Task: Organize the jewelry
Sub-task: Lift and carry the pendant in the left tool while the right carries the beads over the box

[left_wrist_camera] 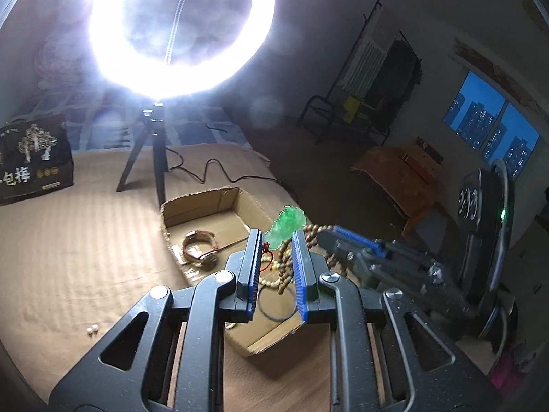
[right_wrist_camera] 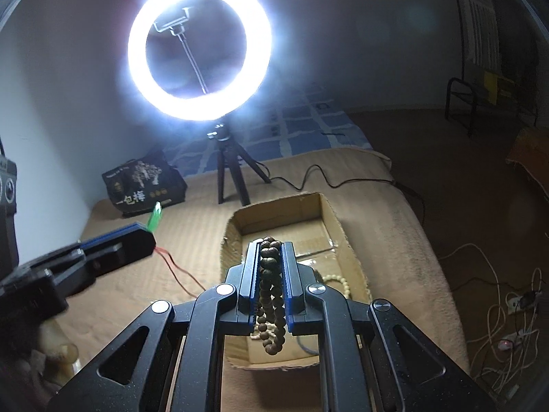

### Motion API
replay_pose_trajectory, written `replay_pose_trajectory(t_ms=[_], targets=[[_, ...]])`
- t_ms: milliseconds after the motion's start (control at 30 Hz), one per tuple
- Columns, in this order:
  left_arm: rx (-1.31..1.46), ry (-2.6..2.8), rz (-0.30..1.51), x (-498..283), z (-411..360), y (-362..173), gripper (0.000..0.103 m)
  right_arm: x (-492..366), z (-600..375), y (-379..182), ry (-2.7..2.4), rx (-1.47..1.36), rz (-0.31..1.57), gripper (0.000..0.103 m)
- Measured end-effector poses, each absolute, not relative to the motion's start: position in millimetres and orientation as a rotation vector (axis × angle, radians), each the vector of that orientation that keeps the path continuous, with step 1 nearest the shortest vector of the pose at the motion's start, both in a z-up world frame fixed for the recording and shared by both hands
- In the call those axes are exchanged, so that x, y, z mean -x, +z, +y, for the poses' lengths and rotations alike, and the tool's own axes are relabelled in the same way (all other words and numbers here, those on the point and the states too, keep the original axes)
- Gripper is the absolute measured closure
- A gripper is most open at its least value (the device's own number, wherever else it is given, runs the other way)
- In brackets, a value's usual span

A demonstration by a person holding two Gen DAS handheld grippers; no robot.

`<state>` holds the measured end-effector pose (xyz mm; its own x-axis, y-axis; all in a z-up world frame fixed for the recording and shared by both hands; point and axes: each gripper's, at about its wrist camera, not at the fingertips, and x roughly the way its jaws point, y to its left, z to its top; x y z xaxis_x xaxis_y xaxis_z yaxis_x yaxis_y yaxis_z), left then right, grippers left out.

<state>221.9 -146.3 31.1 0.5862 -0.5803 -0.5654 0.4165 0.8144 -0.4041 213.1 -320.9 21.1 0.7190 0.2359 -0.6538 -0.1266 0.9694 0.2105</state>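
Note:
An open cardboard box [left_wrist_camera: 206,206] [right_wrist_camera: 329,216] sits on the tan bed cover. My right gripper [right_wrist_camera: 271,250] is shut on a strand of dark wooden beads [right_wrist_camera: 271,295] and holds it above the box; the gripper also shows in the left wrist view [left_wrist_camera: 329,237]. My left gripper [left_wrist_camera: 276,243] holds a green jade pendant [left_wrist_camera: 286,225] on a red cord [right_wrist_camera: 175,267]; its jaws stand a little apart around the pendant. From the right wrist view the left gripper [right_wrist_camera: 147,230] is at left, outside the box. A watch [left_wrist_camera: 200,245], a black cord loop [left_wrist_camera: 278,305] and cream beads [right_wrist_camera: 339,281] lie in the box.
A lit ring light [left_wrist_camera: 182,31] on a black tripod [left_wrist_camera: 151,158] stands behind the box, its cable [left_wrist_camera: 219,171] trailing right. A dark printed bag [left_wrist_camera: 32,164] stands at back left. Two small pearls [left_wrist_camera: 92,330] lie on the cover at left. The bed edge drops off at right.

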Motion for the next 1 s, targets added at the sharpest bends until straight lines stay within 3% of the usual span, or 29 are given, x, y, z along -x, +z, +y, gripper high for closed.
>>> replay_pose_trajectory(t_ms=[1000], targets=[[0.122,-0.479,0.902,-277,-182,-56,0.086,-246,-341,-56,0.143,-0.115,0.964,0.093]])
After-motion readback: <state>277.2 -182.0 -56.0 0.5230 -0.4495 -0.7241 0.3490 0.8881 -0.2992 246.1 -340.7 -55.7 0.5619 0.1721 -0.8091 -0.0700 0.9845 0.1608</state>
